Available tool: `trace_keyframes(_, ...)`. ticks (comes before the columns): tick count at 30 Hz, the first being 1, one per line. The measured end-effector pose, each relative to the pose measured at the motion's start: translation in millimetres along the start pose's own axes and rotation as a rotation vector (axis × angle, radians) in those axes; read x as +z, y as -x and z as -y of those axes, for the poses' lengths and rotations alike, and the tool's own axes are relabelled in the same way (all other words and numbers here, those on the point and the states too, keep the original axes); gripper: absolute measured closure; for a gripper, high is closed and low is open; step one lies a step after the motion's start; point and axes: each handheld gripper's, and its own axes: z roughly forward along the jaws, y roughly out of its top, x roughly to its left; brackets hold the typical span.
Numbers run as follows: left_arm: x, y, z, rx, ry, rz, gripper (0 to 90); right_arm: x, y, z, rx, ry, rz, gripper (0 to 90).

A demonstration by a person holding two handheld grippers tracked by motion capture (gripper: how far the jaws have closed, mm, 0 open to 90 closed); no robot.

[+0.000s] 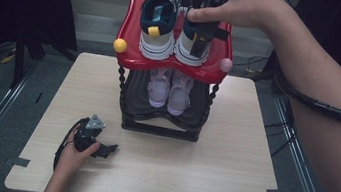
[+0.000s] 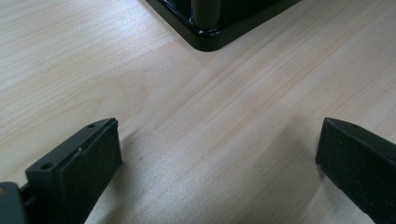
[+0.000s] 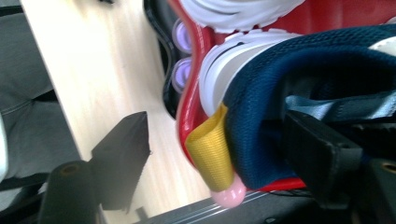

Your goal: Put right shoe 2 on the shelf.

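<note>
Pale wooden table (image 1: 226, 184) (grey floor (image 1: 16, 99))

— Where is your left hand (image 1: 74, 155)?

— Low at your left, forearm coming in from the bottom edge. It holds the left gripper (image 1: 106, 150) down near the tabletop, pointing right, jaws spread wide with nothing between them.

— And your right arm?

— It stretches far forward and bends inward across the view. Your right hand (image 1: 237, 4) grasps the right gripper (image 3: 219, 154) from above; its jaws stand apart, one inside the shoe (image 3: 303, 84), not pressing.
</note>
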Motion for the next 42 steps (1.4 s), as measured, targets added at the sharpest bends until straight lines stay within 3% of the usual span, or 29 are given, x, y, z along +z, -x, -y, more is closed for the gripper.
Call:
trace_keyframes(22,0.0,0.1,0.0,0.000,0.000,0.000,0.0,-20.7,-8.2,8.6,0.007,-0.011,-0.027,21.6)
trace_keyframes(33,0.0,0.0,0.0,0.001,0.000,0.000,0.0,-24.8,-8.4,22.5,0.029,-0.025,-0.025,21.5)
trace_keyframes(42,0.0,0.1,0.0,0.000,0.000,0.000,0.0,-26.3,-10.5,36.0,0.043,-0.024,-0.051,22.2)
